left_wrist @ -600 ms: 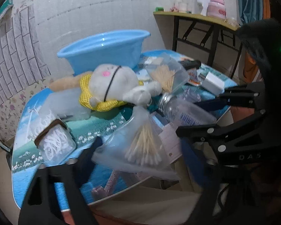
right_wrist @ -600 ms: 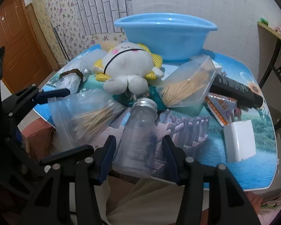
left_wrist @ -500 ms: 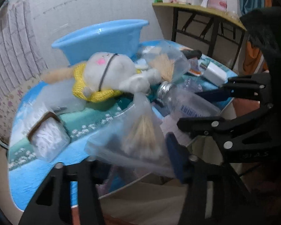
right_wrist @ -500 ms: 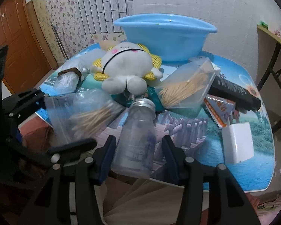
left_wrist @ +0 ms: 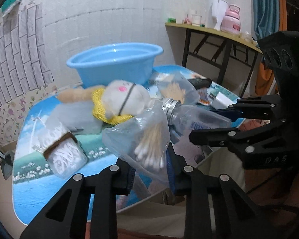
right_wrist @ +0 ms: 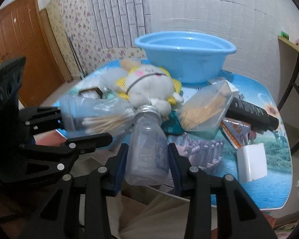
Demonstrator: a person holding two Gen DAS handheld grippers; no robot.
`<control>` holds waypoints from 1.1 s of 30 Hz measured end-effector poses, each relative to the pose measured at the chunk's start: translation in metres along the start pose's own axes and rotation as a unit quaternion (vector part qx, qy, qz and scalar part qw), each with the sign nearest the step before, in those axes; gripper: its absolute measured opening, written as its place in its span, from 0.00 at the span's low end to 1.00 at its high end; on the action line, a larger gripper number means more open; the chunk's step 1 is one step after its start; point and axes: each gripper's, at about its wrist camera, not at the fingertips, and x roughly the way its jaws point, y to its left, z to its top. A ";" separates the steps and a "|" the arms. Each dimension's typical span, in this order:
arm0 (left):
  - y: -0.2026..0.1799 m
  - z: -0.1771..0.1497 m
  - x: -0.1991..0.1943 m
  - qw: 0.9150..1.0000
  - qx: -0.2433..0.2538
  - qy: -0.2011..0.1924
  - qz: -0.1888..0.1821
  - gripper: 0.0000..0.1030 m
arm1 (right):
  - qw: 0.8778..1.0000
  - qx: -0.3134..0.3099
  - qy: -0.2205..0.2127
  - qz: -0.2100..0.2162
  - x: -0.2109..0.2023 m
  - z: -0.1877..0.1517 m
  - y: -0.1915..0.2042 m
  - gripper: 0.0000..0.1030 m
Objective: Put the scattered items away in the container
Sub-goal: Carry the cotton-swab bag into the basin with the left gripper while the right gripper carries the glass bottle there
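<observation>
Left gripper [left_wrist: 149, 171] we're seeing pinching cotton swab bag [left_wrist: 147, 139]; right gripper [right_wrist: 147, 167] clamping clear bottle [right_wrist: 147, 149], blue basin [right_wrist: 185, 53] behind.

Even, soft indoor light, motion blur over the clutter, strong fisheye bending with dark corners

plush toy [left_wrist: 121, 101] motion-blurred, bottle [left_wrist: 191, 119] base hidden behind right tongs [left_wrist: 215, 123], shelf items too small

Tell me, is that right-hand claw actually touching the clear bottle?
Touching. In the right wrist view the right gripper has both blue pads pressed against the sides of the clear bottle, with no gap on either side.
</observation>
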 end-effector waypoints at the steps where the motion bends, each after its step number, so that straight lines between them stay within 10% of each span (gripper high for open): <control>1: 0.002 0.003 -0.002 1.000 0.000 -0.004 0.003 0.25 | 1.000 0.001 -0.005 0.004 -0.002 0.002 -0.001 0.38; 16: 0.041 0.073 -0.013 0.994 -0.013 -0.093 0.057 0.25 | 0.995 -0.015 -0.094 0.002 -0.019 0.069 -0.002 0.37; 33: 0.050 0.134 0.058 0.994 -0.011 -0.078 0.069 0.27 | 0.995 0.036 -0.092 -0.027 0.027 0.133 -0.064 0.37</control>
